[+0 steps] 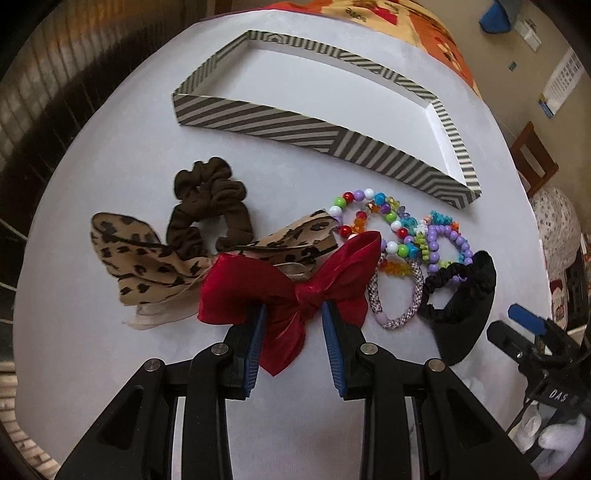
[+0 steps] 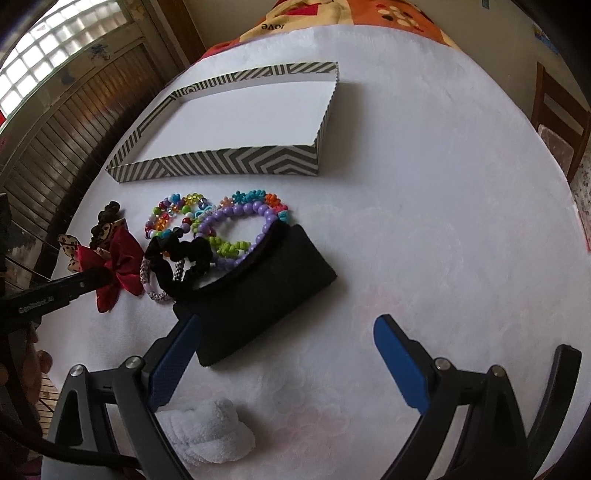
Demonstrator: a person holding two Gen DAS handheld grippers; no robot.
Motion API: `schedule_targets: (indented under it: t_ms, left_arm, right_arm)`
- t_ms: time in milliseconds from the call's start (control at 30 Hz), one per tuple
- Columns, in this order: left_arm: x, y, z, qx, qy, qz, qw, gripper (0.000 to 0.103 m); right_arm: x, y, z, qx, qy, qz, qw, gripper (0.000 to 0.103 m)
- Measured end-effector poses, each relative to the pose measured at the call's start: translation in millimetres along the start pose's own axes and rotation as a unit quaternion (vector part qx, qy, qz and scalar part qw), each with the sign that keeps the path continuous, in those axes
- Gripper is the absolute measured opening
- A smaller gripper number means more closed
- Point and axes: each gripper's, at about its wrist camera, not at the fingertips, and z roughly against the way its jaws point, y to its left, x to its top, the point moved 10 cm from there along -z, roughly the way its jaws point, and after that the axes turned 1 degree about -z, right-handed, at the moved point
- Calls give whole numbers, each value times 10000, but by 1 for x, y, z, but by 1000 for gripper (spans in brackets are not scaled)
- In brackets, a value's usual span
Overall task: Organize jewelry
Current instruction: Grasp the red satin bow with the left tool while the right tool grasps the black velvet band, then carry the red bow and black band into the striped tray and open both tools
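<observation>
A red satin bow (image 1: 291, 288) lies on the white table, its knot between the blue pads of my left gripper (image 1: 293, 314), whose jaws stand partly open around it. Behind it lie a leopard-print bow (image 1: 144, 258), a brown scrunchie (image 1: 210, 218), bead bracelets (image 1: 391, 229), a woven bracelet (image 1: 397, 291) and a black scrunchie (image 1: 454, 291). The striped box (image 1: 314, 125) stands empty beyond. My right gripper (image 2: 286, 332) is wide open and empty, just in front of a black pouch (image 2: 266, 295). The red bow (image 2: 114, 266) and bracelets (image 2: 221, 225) show left of it.
A white fluffy scrunchie (image 2: 207, 432) lies by my right gripper's left finger. The table edge curves on both sides, with a wooden chair (image 2: 557, 110) at the right. A patterned cloth (image 2: 332, 14) lies at the far end.
</observation>
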Motion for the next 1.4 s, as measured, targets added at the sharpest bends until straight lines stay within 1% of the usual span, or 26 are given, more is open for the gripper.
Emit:
schedule_targets:
  t_ms: [33,100,200,233,333,400,500,567,700,800,900,933,967,1000,1033,1067,1100,1133,1200,1233,1267,1333,1400]
  left_arm:
    - [0,-2,0,-30,16,-34,10000,8]
    - [0,-9,3,-259,40,-153,9995,10]
    - [4,-16,6,-344,30,-474,9983,21]
    - [5,-20,5,-347,37,-641,9973,21]
    - [7,-28,1,-189,129,-1113,9935,21]
    - [7,-34,-5,-85,246,-1462,9889,21]
    - [11,-37,-11,120,252,-1845,9824,21]
    - [16,-39,-13,181,248,-1941,9805,21]
    - [28,-42,-19,248,163,-1989,9796,21]
    - [30,-43,-20,185,142,-2032,9789,21]
    - [24,-39,-34,162,413,-1993,9789,21]
    - [24,-39,-32,154,370,-1977,9794,21]
    - [24,-40,-30,104,310,-1951,9802,18]
    - [23,-40,-29,27,343,-1911,9810,10]
    - [22,-40,-29,-56,381,-1848,9820,6]
    - [22,-38,-28,-86,364,-1814,9827,4]
    - [20,-37,-27,-80,356,-1810,9828,0]
    - [20,-36,-26,-59,359,-1806,9829,0]
    - [18,-35,-21,-168,364,-1741,9839,0]
    - [16,-35,-17,-250,377,-1692,9846,0]
    - [14,-35,-13,-321,382,-1648,9851,0]
    - [12,-35,-4,-454,362,-1544,9863,0]
    - [7,-38,8,-582,317,-1415,9877,0]
  right_arm:
    - [0,0,-1,7,8,-5,10000,97]
    - [1,-1,-1,21,23,-4,10000,97]
    - [3,-2,-1,40,33,-25,10000,97]
    - [3,-2,-1,47,33,-39,10000,97]
    - [5,-4,-1,87,56,-85,9999,97]
    - [6,-6,0,91,46,-95,9999,97]
    - [8,-6,0,93,43,-95,9999,97]
    - [7,-6,-1,99,60,-92,9999,97]
    - [6,-5,-4,97,91,-75,9999,97]
    - [7,-4,-9,90,121,-83,9999,97]
    - [8,-3,-15,79,163,-90,9998,97]
    - [10,-2,-17,124,162,-143,9997,95]
    - [11,-1,-18,185,155,-190,9995,90]
    - [12,1,-20,291,160,-263,9991,86]
    - [13,3,-21,380,184,-311,9986,81]
    - [13,6,-23,449,211,-334,9982,78]
    - [13,8,-25,467,247,-328,9981,77]
    - [14,8,-27,418,208,-293,9985,74]
    - [14,10,-27,450,148,-226,9986,52]
    - [14,9,-26,456,126,-239,9986,37]
    - [14,7,-23,559,95,-267,9980,25]
    - [16,5,-14,739,-16,-317,9968,17]
    - [19,3,-3,728,-125,-292,9968,16]
